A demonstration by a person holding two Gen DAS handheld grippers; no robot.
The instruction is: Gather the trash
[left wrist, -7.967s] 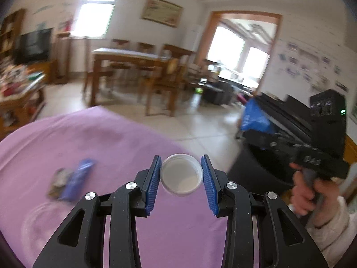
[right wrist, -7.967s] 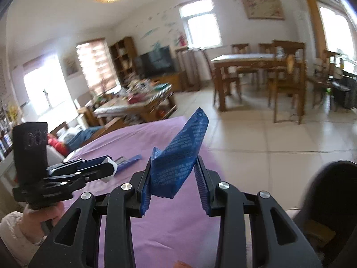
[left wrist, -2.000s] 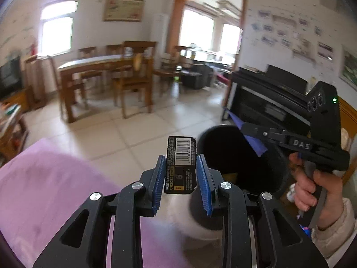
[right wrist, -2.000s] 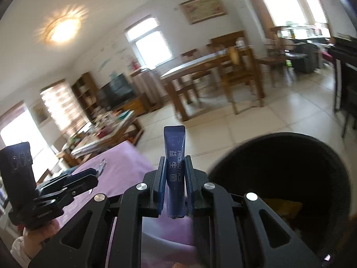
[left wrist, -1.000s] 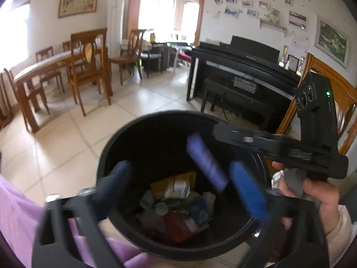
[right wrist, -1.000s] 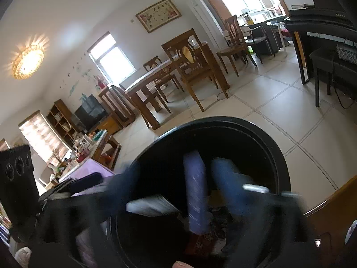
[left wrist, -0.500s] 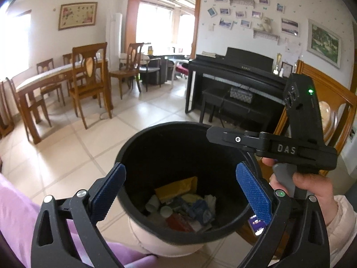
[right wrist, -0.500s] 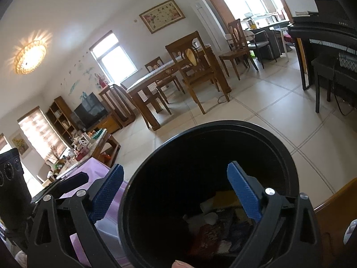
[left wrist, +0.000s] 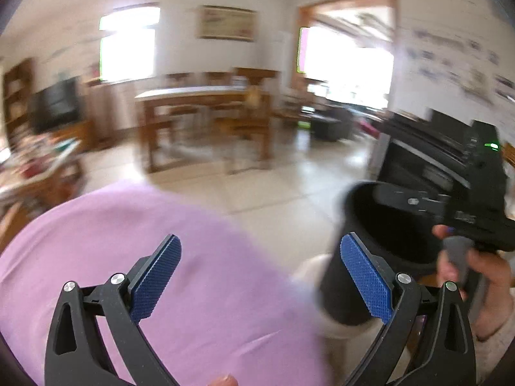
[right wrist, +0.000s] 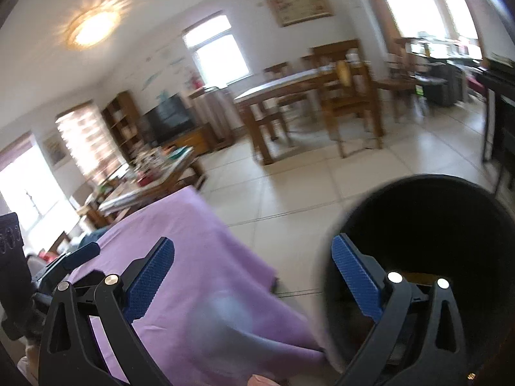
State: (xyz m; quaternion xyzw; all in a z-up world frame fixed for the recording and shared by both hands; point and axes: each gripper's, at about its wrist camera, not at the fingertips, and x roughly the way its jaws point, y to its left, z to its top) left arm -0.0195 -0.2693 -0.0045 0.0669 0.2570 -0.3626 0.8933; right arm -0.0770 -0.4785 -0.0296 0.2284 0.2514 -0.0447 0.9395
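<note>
Both the left gripper point(left wrist: 260, 276) and right gripper point(right wrist: 252, 278) gape wide and empty beside the black bin point(right wrist: 428, 244) — likely between pickups, next seeking trash on the purple cloth point(left wrist: 128, 241).

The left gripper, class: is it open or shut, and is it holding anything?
Open and empty. The left gripper has its blue pads spread wide apart, with only the purple cloth showing between them.

The left gripper point(left wrist: 260, 276) has its jaws spread wide with nothing between the blue pads point(left wrist: 156, 276) — likewise the right gripper point(right wrist: 252, 276), gripped at the handle by the person's right hand point(left wrist: 482, 286).
</note>
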